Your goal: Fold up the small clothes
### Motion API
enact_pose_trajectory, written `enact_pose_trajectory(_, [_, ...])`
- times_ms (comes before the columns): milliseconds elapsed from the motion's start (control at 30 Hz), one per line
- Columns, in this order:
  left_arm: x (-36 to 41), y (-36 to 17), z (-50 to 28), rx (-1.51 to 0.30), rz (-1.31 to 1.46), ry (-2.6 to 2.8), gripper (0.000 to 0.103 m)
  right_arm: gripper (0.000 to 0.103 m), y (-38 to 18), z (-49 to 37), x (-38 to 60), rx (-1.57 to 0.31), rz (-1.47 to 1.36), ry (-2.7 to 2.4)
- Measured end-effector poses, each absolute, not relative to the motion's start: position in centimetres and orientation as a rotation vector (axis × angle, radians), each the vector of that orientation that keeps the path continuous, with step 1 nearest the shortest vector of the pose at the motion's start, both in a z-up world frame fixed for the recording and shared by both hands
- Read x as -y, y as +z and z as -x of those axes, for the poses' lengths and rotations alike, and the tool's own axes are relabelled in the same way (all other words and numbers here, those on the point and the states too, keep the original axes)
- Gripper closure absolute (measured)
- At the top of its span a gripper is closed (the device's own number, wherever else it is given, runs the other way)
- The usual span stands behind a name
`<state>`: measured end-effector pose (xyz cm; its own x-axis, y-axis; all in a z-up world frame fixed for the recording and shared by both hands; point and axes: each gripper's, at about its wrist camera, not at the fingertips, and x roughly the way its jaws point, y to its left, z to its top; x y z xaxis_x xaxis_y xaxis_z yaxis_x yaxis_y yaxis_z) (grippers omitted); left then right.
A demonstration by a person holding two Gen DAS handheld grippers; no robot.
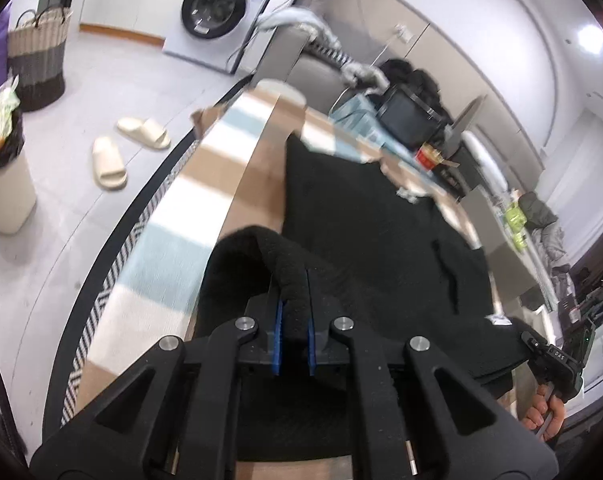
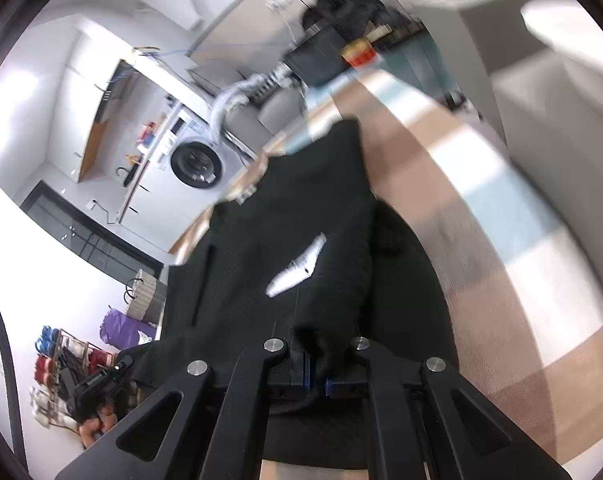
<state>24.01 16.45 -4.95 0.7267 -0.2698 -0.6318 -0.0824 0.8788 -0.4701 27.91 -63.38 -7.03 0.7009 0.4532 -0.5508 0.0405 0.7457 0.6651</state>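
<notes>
So both grippers have the same black garment (image 1: 365, 216) pinched at its near edge. The left gripper (image 1: 295, 320) has its blue pads squeezed almost together on a thick rolled bit of hem, and that roll humps up and arcs away just ahead of the fingertips. The right gripper (image 2: 317, 368) is closed just as tight on a bunched corner of fabric, with a white label (image 2: 297, 268) lying a little ahead of its tips.

From either pair of fingers, the cloth runs straight forward: its long axis stretches away from the tips across the striped table cover (image 1: 173, 240), and the far end sits flat, well ahead. Neither gripper looks any nearer to that far end than the other. In the left view the right one shows up off to the right side, holding the other end of the same edge.

Probably the next move is carrying the held edge forward over the body of the garment to the far end. Both frames are pretty blurry, so the exact type of clothing is hard to call.
</notes>
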Motion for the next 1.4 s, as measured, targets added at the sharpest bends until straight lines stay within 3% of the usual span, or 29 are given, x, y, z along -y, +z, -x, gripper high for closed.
enact_pose_trajectory(400, [-15.9,1.2,-33.5,-0.597,0.453,-0.163,0.097,0.098,-0.6,-36.9,63.9,-0.583,-0.689,0.189])
enact_pose_trajectory(667, [-15.0,-1.1,-43.8,-0.658,0.466,-0.098,0.096,0.097,-2.0,-46.2,64.6,-0.629,-0.733,0.083])
enact_pose_trajectory(700, [-15.2,-2.2,-45.1,-0.703,0.482,-0.072,0.092,0.095,-2.7,-47.0,64.6,-0.658,-0.731,0.065])
enact_pose_trajectory(767, [-15.6,-4.4,-46.9,-0.801,0.5,-0.041,0.088,0.066,-4.6,-48.4,65.0,-0.755,-0.76,0.029])
enact_pose_trajectory(833, [-16.0,-5.6,-46.9,-0.845,0.496,-0.042,0.08,0.054,-5.7,-47.8,65.5,-0.787,-0.789,0.032])
enact_pose_trajectory(967, [-16.6,-6.2,-44.0,-0.882,0.431,-0.025,0.044,0.047,-6.9,-44.4,65.6,-0.884,-0.659,0.017])
enact_pose_trajectory(1000, [-16.6,-6.4,-43.1,-0.888,0.416,-0.028,0.041,0.047,-7.2,-43.6,65.4,-0.92,-0.62,0.027])
enact_pose_trajectory(1233, [-12.8,-8.8,-36.7,-0.932,0.178,-0.114,0.042,0.046,-10.2,-38.6,62.6,-1.044,-0.306,0.058])
enact_pose_trajectory(1400, [-10.5,-10.2,-35.6,-0.966,0.14,-0.14,0.076,0.047,-10.6,-37.7,60.9,-1.032,-0.206,0.109])
